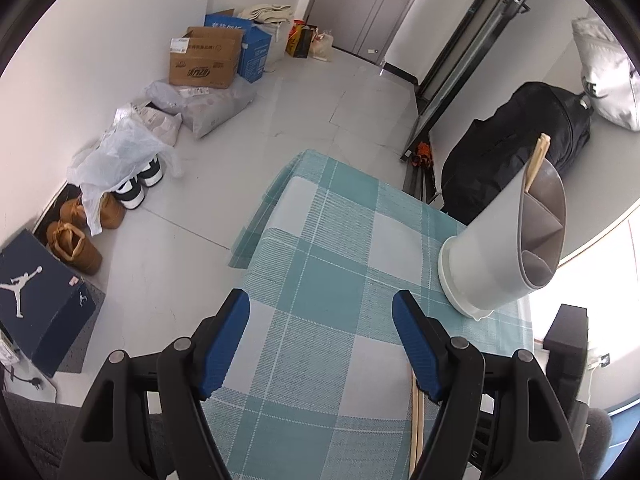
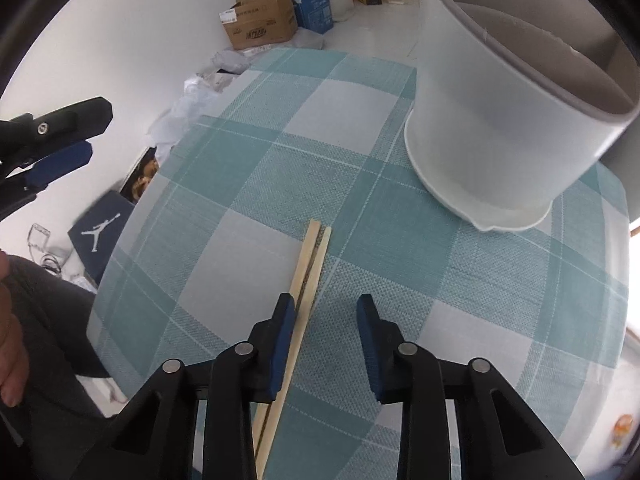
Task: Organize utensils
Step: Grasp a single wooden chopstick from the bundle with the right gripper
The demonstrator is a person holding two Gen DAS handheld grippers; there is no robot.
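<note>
Two chopsticks (image 2: 305, 280) lie side by side on the checked worktop (image 2: 248, 168), near the white holder (image 2: 492, 128) at its far corner. The right gripper (image 2: 326, 316) straddles them, fingers partly open, the left finger (image 2: 285, 320) right against one stick without clamping it. The left gripper (image 1: 320, 320) hovers wide open, empty. Another pair (image 1: 538, 160) stands in the holder.

The left wrist view looks steeply down and forward from above the near end of the tabletop (image 1: 320, 312), taking in the floor, boxes (image 1: 204, 62) and door beyond. The right wrist view sits lower and closer, facing the cloth and holder (image 2: 492, 120). Both share the checked cloth, holder, chopsticks (image 2: 304, 280), shoebox (image 1: 36, 300) and far boxes.
</note>
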